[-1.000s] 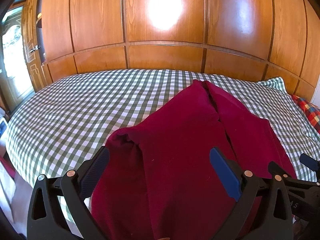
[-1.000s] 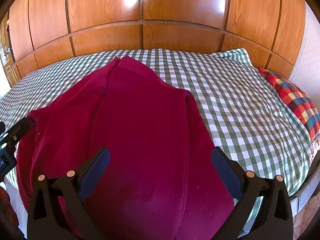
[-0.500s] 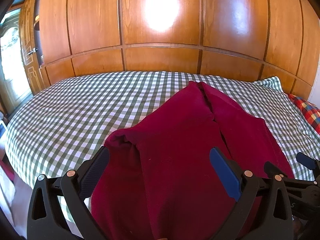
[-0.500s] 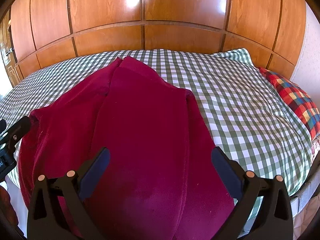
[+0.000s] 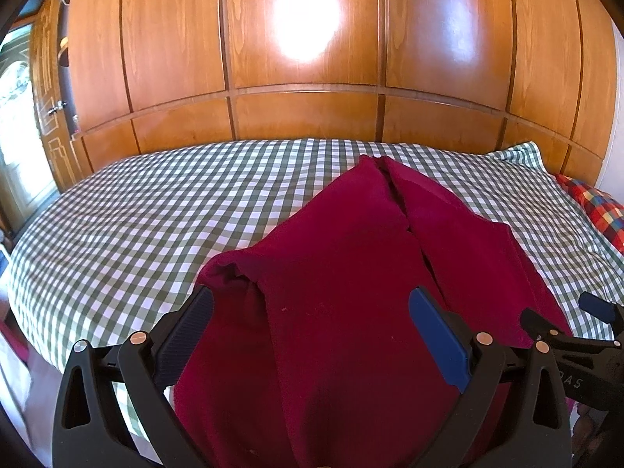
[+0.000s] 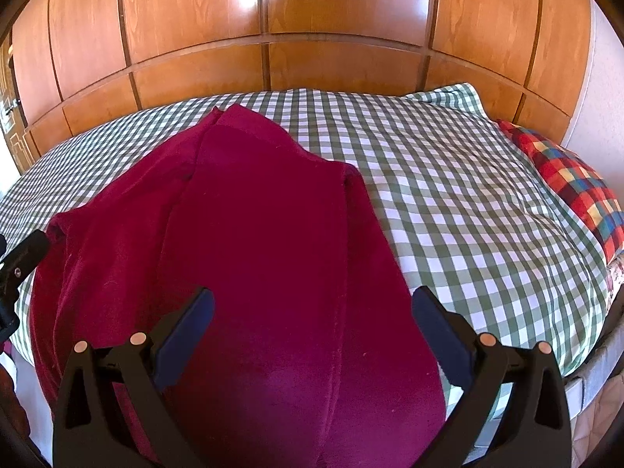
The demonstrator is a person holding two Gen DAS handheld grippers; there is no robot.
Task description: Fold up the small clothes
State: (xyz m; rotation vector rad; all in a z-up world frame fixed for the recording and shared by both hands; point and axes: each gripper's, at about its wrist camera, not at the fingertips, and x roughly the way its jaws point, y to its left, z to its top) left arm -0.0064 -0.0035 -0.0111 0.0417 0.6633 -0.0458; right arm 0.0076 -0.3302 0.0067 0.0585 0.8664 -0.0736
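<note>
A dark red garment [image 5: 343, 280] lay spread on the bed [image 5: 128, 226], its near end hanging over the bed's front edge directly beneath both claws and its long axis running away from them toward the wooden panelled wall [image 5: 304, 58]. It looked like small trousers, with two leg-like lengths meeting at a narrow far end, though the exact type could not be told. The left claw [image 5: 310, 312] was spread wide open over the left half of the cloth, holding nothing, and the right claw [image 6: 312, 312] was likewise wide open and empty over the right half. The two stood side by side, each showing at the edge of the other's view, so neither was clearly nearer; the near hem lay below and between each pair of fingers. The likely next step was a grasp of that near edge with both claws, to carry it forward along the garment's length, and that would call for a downward reach first. The bed wore a green-and-white checked sheet, fairly smooth. A multicoloured checked pillow [image 6: 573, 179] sat at the right side, well apart from the garment, and a bright doorway [image 5: 19, 124] showed far left.
</note>
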